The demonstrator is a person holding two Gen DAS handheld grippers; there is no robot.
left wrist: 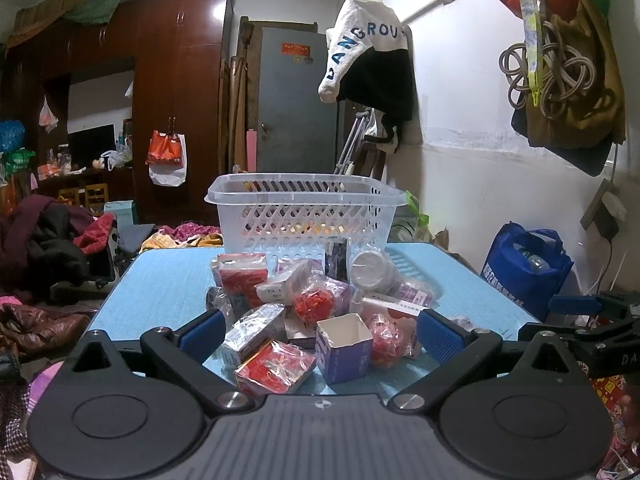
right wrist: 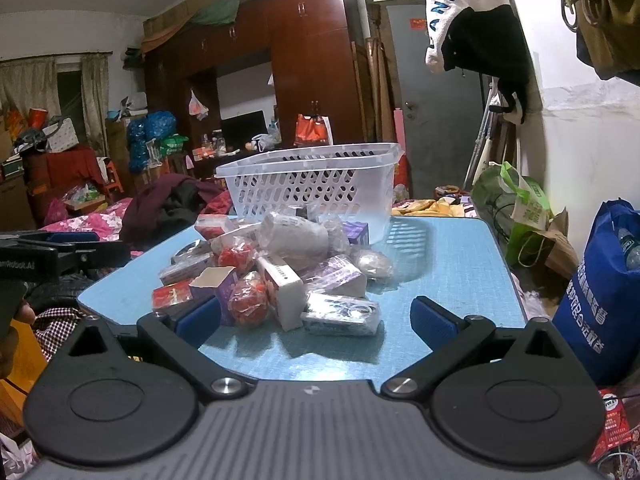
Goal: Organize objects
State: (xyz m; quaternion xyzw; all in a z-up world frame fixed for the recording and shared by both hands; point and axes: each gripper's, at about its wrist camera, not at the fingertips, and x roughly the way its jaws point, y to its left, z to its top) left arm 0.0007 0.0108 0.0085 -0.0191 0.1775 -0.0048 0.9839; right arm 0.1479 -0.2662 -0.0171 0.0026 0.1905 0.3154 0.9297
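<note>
Before the white basket, both the left gripper and right gripper hang spread and empty, so best pinch the nearest open purple box squarely.

Dim indoor light, bluish cast. Soft shadows on tabletop toward the camera (source overhead, behind the pile). Strong fisheye bending at edges, dark corners. Mild glare on plastic wrappers.
</note>
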